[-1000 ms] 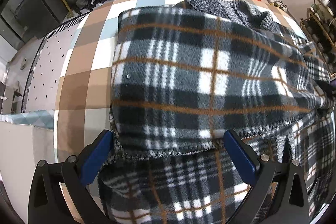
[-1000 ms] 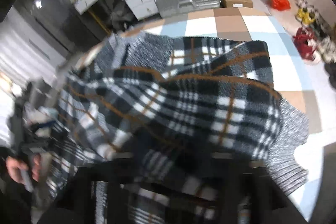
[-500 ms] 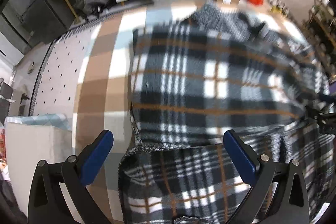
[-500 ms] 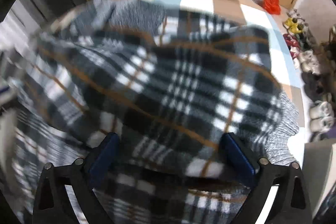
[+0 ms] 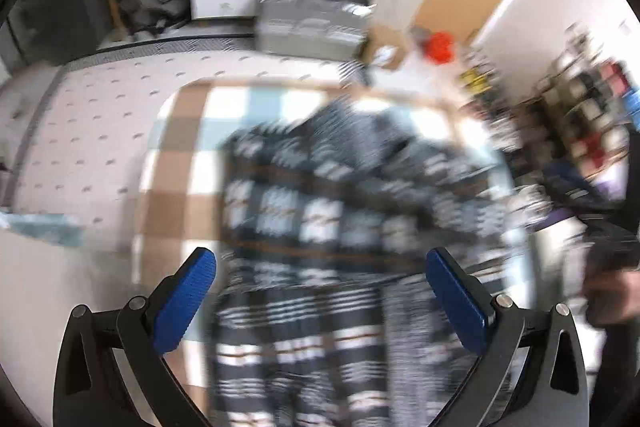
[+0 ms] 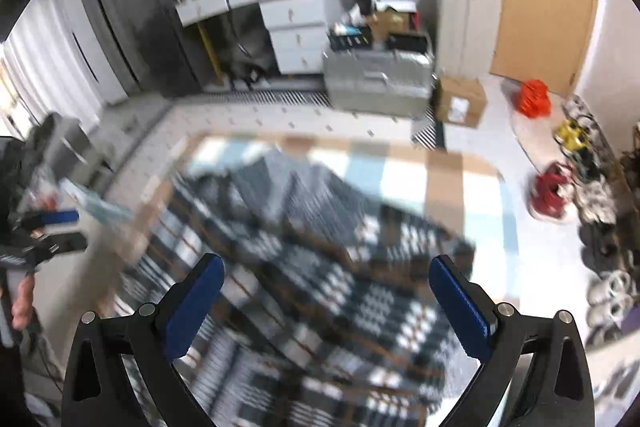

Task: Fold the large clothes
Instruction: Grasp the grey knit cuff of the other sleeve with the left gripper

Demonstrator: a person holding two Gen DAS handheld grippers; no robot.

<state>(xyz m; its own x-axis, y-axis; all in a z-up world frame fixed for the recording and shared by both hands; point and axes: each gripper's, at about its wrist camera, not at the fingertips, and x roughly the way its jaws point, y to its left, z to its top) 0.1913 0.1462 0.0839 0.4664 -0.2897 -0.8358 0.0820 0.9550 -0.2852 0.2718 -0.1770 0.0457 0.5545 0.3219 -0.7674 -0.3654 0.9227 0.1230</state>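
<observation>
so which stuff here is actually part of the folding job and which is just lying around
Part of the job:
- plaid garment, lying on the checked mat
- left gripper, open, nothing between its fingers
- right gripper, open, nothing between its fingers

Just lying about:
- silver suitcase
- cardboard box
- orange bag
- white drawers
- shoes

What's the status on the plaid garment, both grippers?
Left gripper open, nothing between the jaws. Right gripper open, also empty. Plaid garment lies partly folded on the checkered mat, below both. Nothing in the way.
</observation>
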